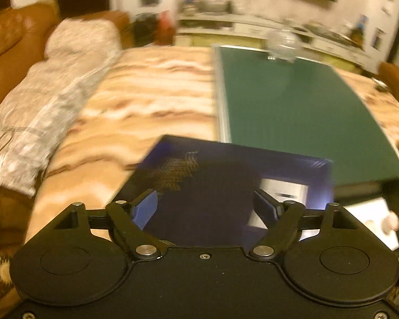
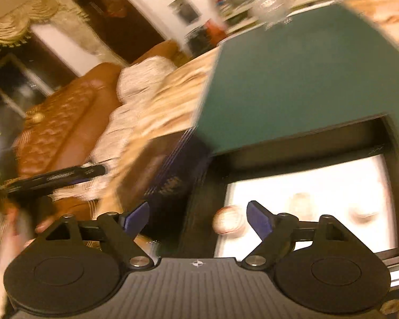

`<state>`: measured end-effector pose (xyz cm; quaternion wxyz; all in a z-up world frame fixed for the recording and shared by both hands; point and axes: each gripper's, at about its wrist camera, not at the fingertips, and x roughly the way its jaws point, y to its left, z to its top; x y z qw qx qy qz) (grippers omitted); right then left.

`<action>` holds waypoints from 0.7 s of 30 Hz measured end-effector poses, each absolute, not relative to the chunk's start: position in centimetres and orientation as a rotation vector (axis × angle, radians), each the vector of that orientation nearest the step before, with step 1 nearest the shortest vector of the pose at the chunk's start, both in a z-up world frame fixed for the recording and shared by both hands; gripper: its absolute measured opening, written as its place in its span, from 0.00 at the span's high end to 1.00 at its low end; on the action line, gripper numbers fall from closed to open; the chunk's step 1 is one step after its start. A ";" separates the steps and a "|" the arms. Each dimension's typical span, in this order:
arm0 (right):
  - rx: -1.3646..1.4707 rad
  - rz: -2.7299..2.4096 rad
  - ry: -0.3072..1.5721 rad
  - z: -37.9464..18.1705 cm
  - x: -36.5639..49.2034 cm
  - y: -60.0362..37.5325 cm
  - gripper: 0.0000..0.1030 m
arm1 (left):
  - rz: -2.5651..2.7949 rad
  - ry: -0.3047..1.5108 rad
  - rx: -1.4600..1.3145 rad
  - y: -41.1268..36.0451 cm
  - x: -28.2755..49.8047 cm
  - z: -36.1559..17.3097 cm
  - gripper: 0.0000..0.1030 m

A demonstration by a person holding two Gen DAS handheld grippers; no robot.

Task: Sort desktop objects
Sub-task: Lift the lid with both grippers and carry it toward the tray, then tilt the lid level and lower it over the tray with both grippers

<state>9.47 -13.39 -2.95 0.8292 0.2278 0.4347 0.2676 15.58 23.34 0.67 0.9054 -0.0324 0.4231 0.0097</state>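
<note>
Right now both views are smearing with motion, so the step in hand is looking like an approach rather than a grasp. The left gripper [image 1: 204, 207] is hanging with its blue pads spread wide over a dark blue book [image 1: 226, 180], which is lying on the near part of the table [image 1: 146, 93], its far right corner overlapping the green mat [image 1: 292, 111]; whether the pads are touching the cover cannot be told. The right gripper [image 2: 198, 216] is also standing spread and empty, and is pointing at a black tray [image 2: 300, 146] with a white inner face, lying just to the right of the book. A small round ball-like object [image 2: 228, 222] is sitting between its pads, apparently on the tray and not pinched. A clear glass vessel [image 1: 280, 45] is standing at the far end of the mat. To do this well, I judge the left gripper should be slowing, squaring up to the near edge of the book and closing only once that edge is sitting between the pads.
</note>
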 end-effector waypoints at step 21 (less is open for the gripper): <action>0.623 0.589 1.112 -8.3 12.7 -3.2 0.13 | -0.014 1.035 -0.291 34.0 23.2 -7.4 0.13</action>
